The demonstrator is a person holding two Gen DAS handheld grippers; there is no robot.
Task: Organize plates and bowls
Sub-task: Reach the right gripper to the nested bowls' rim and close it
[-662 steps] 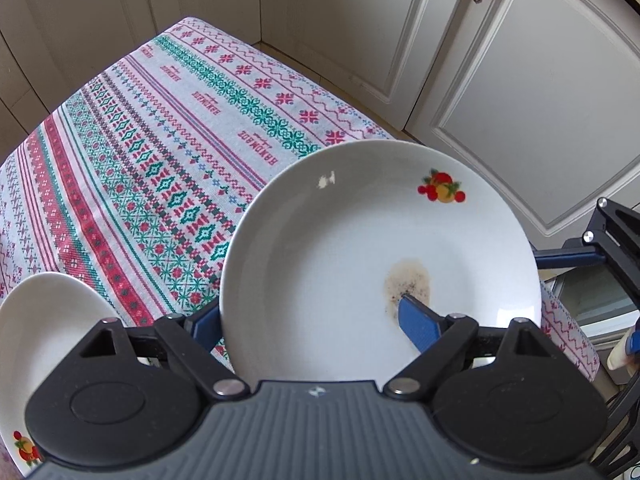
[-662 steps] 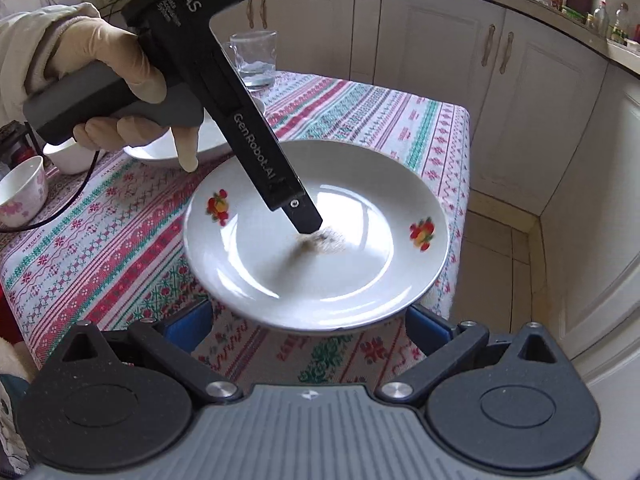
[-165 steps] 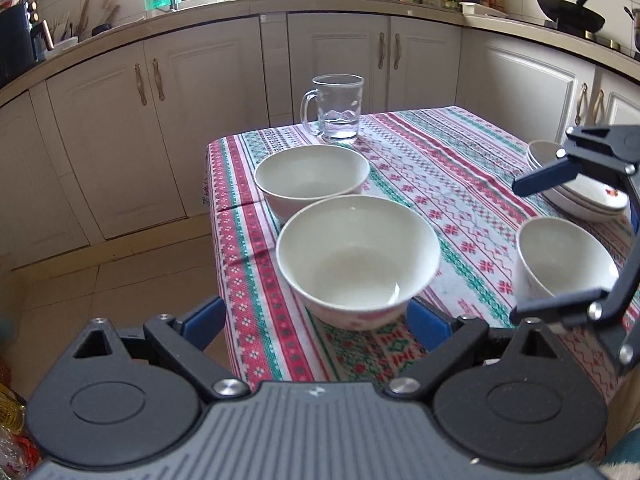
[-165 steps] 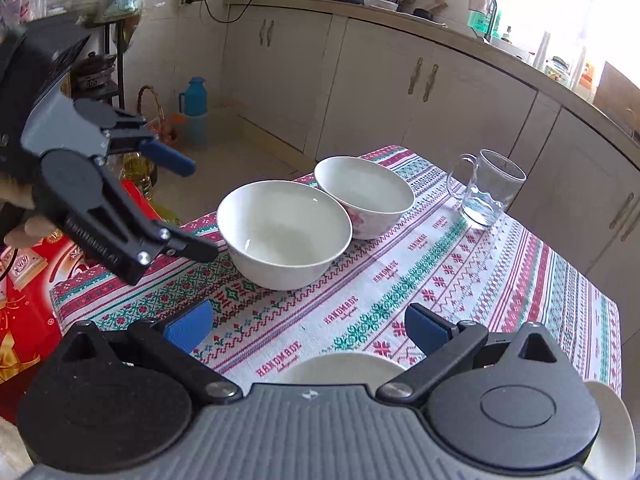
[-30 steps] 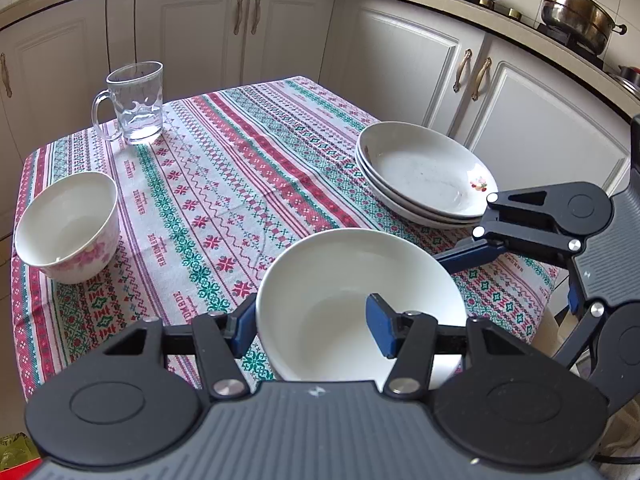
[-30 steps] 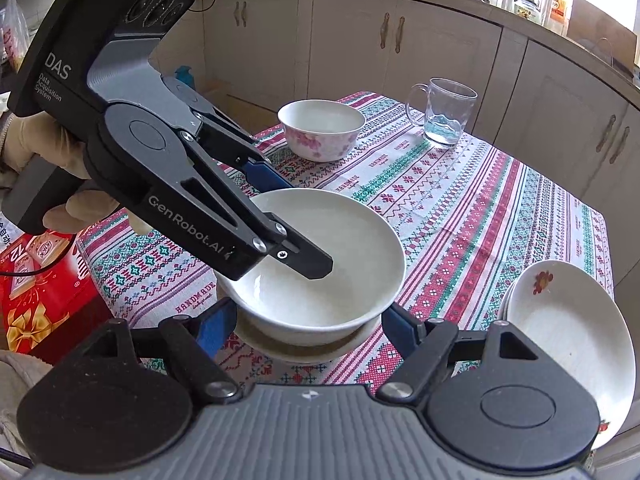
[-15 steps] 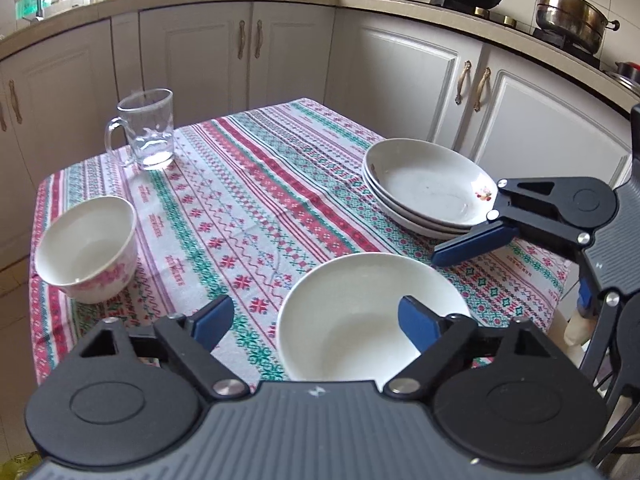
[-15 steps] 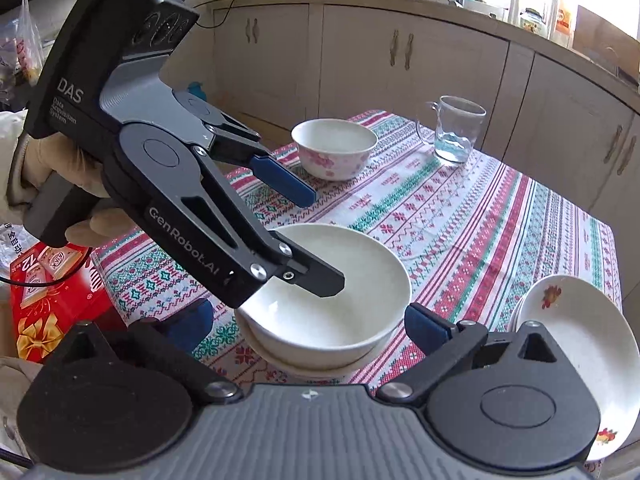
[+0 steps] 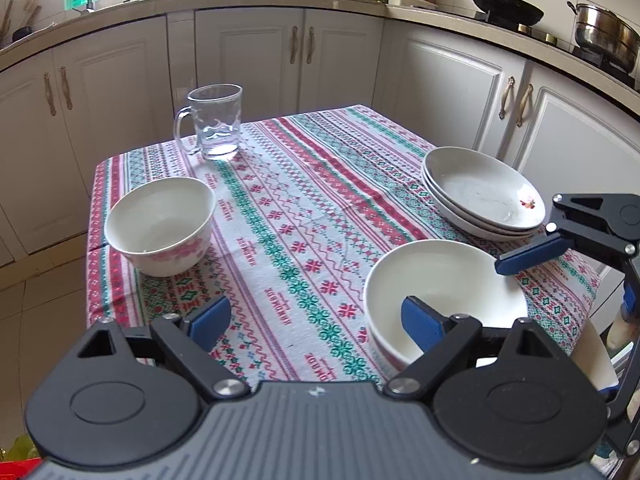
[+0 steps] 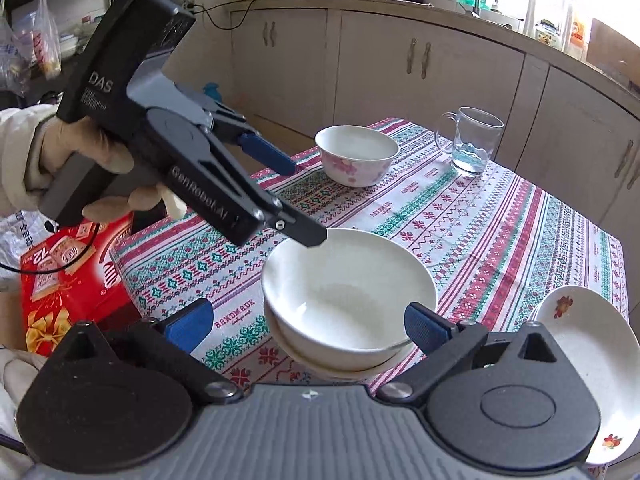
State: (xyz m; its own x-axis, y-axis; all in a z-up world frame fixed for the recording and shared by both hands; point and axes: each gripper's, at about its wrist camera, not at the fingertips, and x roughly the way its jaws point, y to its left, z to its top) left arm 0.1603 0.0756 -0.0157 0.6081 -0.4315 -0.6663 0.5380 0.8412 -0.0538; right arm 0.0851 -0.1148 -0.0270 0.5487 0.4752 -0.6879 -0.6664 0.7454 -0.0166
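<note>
1. Nearest the person, the right gripper (image 10: 308, 322) stood with its jaws spread wide, one blue pad on each side of the nested white bowls (image 10: 344, 300) and neither pad pressing on them.
2. Those bowls sat one inside the other near the table's front edge, on the patterned tablecloth (image 9: 304, 216).
3. The left gripper (image 9: 316, 320) had its jaws opening; its right finger (image 9: 426, 322) hung over the top bowl's rim while the other finger was over bare cloth, so it gripped nothing.
4. In the right wrist view, a gloved hand (image 10: 96, 160) held that left gripper's handle, its lower fingertip just at the bowl's far rim.
5. Beside the nested bowls, toward the right-hand cupboards, stood a stack of plates (image 9: 482, 194) with a small fruit print on the top one.
6. Farther off, at the table's left side, a lone floral bowl (image 9: 160, 226) stood upright, well apart from the stacked pair.
7. Beyond it, at the far edge, was a glass mug (image 9: 214, 122) with a little water.
8. A red box (image 10: 72, 276) lay below the table's left edge.
</note>
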